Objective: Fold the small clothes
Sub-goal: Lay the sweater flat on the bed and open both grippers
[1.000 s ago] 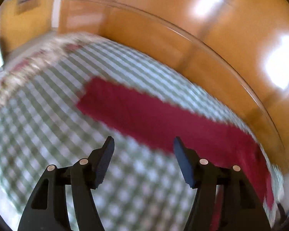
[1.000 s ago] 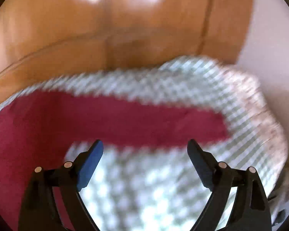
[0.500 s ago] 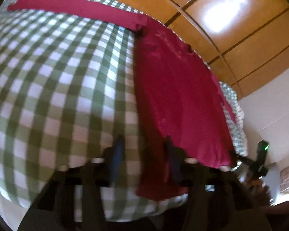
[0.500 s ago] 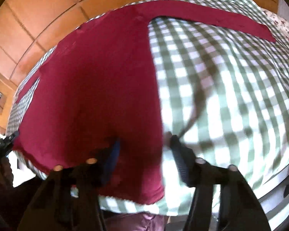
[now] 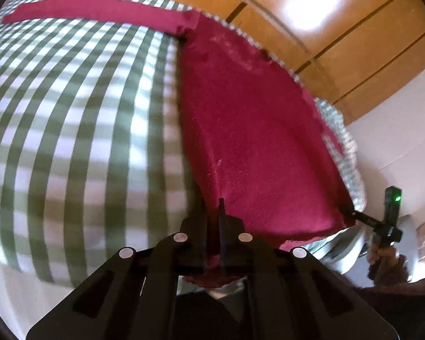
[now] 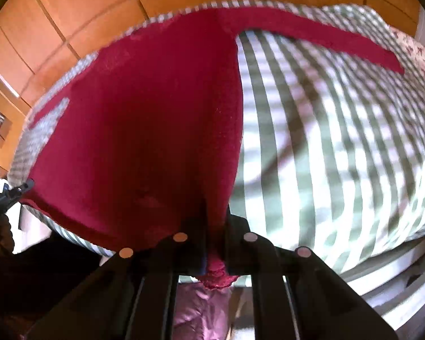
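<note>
A dark red long-sleeved garment (image 5: 255, 141) lies flat on a green-and-white checked bed cover (image 5: 70, 127), with one sleeve (image 5: 99, 11) stretched out to the left. My left gripper (image 5: 212, 212) is shut on the near left corner of its hem. In the right wrist view the same garment (image 6: 155, 127) fills the middle, its other sleeve (image 6: 325, 36) running off to the right. My right gripper (image 6: 216, 218) is shut on the near right hem corner, where the cloth bunches between the fingers. Each gripper shows in the other's view, the right gripper (image 5: 347, 212) and the left gripper (image 6: 28, 184), both at the hem's ends.
Orange-brown wooden panels (image 5: 340, 42) stand behind the bed. A floral pillow (image 6: 416, 53) lies at the far right end. The person's hand (image 5: 382, 255) holds the right gripper's handle. The bed's near edge (image 6: 382, 255) drops off just under both grippers.
Both grippers came down from over the bed to the garment's near hem and closed, each onto a hem corner. The views have tilted downward.
</note>
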`<state>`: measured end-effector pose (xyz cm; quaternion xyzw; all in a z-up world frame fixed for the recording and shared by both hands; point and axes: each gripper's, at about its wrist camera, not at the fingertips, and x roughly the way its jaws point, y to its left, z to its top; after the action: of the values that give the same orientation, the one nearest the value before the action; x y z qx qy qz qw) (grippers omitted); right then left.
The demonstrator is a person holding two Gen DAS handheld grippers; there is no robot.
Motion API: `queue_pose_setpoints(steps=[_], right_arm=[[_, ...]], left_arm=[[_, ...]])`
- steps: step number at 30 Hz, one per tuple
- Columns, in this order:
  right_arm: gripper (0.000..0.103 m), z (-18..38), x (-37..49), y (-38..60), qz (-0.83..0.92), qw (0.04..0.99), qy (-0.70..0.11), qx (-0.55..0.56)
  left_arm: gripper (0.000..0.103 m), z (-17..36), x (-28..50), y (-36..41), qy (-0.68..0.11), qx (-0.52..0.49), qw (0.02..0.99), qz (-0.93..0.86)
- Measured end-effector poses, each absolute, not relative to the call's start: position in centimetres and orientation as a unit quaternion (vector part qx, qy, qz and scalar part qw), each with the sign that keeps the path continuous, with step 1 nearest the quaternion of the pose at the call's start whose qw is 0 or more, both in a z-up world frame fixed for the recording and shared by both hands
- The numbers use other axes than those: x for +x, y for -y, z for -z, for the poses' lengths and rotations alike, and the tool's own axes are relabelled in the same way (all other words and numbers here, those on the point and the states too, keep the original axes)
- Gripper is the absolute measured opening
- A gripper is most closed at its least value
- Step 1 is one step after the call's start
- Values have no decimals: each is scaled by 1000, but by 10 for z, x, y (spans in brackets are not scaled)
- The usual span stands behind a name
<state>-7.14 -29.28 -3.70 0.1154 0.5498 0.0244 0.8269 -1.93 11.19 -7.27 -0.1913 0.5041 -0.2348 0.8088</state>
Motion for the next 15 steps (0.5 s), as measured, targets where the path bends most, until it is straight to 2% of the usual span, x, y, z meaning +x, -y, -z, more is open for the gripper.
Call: queue_pose_setpoints(steps=[2, 3, 4, 5, 6, 8, 9, 15], right_arm=[[12, 37, -69, 292, -16, 827, -551, 112], [26, 34, -67, 291, -5, 830, -548, 108], [49, 29, -66, 291, 10, 836, -540, 98], [56, 23, -65, 289, 20, 843, -531, 89], [59, 14, -63, 285, 27, 853, -516, 75], [68, 1, -56, 274, 27, 866, -496, 60], [74, -6, -51, 265, 23, 874, -483, 55], [78, -10, -15, 179, -89, 877, -469, 60]], left_arm=[[7, 65, -21, -116, -503, -189, 809, 239], [17, 60, -20, -120, -498, -189, 814, 232], [22, 56, -19, -127, -495, -193, 817, 226], [32, 51, -15, -139, -484, -204, 825, 207], [43, 48, -14, -150, -477, -214, 830, 193], [55, 42, -1, -186, -458, -245, 845, 130], [55, 39, 4, -204, -451, -256, 849, 100], [55, 27, 52, -310, -407, -291, 863, -73]])
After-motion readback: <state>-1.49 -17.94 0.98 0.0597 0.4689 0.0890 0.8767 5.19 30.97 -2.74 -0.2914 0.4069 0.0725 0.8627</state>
